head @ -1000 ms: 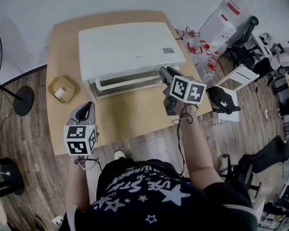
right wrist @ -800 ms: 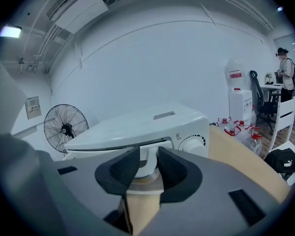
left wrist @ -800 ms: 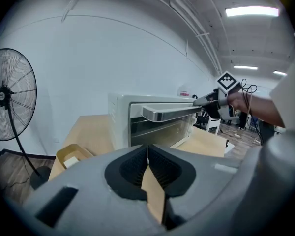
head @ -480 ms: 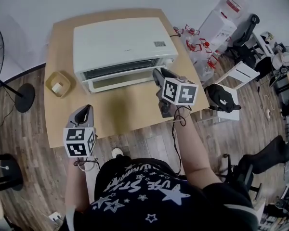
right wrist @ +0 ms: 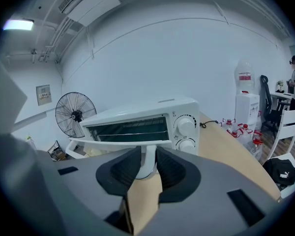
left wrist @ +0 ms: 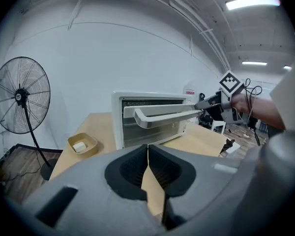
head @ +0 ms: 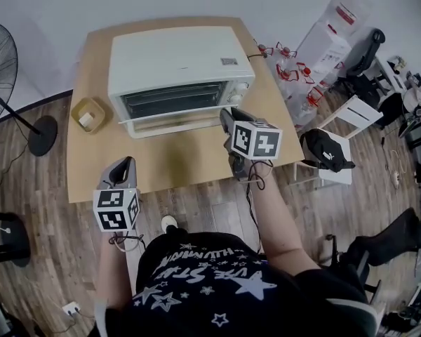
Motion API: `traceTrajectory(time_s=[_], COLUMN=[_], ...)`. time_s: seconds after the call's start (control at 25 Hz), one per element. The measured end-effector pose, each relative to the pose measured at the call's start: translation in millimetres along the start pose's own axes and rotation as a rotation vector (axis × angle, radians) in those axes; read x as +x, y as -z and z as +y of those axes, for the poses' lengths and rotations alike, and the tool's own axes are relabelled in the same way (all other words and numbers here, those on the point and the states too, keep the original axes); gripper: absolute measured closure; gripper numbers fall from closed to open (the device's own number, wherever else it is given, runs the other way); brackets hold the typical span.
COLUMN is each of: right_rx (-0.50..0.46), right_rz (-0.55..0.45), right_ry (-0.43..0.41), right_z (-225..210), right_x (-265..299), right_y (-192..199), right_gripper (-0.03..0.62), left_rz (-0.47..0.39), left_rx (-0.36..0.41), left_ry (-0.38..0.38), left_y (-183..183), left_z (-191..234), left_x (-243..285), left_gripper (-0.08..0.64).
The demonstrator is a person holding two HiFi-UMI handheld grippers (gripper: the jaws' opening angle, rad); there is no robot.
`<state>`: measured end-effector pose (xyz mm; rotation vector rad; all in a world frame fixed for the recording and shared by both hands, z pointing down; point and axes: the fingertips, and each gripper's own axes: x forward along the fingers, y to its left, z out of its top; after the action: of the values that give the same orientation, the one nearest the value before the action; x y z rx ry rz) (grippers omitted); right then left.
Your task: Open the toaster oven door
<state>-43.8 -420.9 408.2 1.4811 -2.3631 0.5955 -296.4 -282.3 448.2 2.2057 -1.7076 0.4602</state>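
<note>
A white toaster oven (head: pixel 172 62) stands on the wooden table (head: pixel 182 161). Its door (head: pixel 174 121) hangs part-way down, and the dark inside with a wire rack (right wrist: pixel 128 130) shows. My right gripper (head: pixel 226 116) is at the door's right end, its jaws closing with the right post of the white door handle (right wrist: pixel 148 162) between the pads. My left gripper (head: pixel 126 164) hovers over the table's near left edge, shut and empty, apart from the oven. The left gripper view shows the handle (left wrist: pixel 162 117) with the right gripper (left wrist: pixel 199 105) on it.
A small yellow dish (head: pixel 89 114) with a white block sits left of the oven. A standing fan (head: pixel 7 55) is on the floor at the left. Right of the table are a water dispenser (head: pixel 330 34), red-capped bottles (head: pixel 295 72) and a chair with a black bag (head: pixel 326 149).
The oven door has swung further down and the inside now shows. My right gripper has come down and toward me with the handle. The left gripper has barely moved.
</note>
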Motion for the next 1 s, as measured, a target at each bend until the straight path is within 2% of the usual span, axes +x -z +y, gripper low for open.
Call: traceTrajectory(time_s=[0.4, 1.0], right_rx=[-0.002, -0.048], right_rz=[0.045, 0.147], right_ry=[-0.029, -0.04], right_z=[-0.6, -2.6], right_x=[-16.7, -34.3], right_y=[37.7, 98.0], right_gripper=[0.499, 0.515], left_rz=[0.028, 0.064], left_rx=[0.004, 0.005], left_ry=[-0.04, -0.042], left_y=[18.1, 42.2], left_z=[-18.7, -50.7], left_x=[-22.3, -41.4], left_gripper=[0.537, 0.538])
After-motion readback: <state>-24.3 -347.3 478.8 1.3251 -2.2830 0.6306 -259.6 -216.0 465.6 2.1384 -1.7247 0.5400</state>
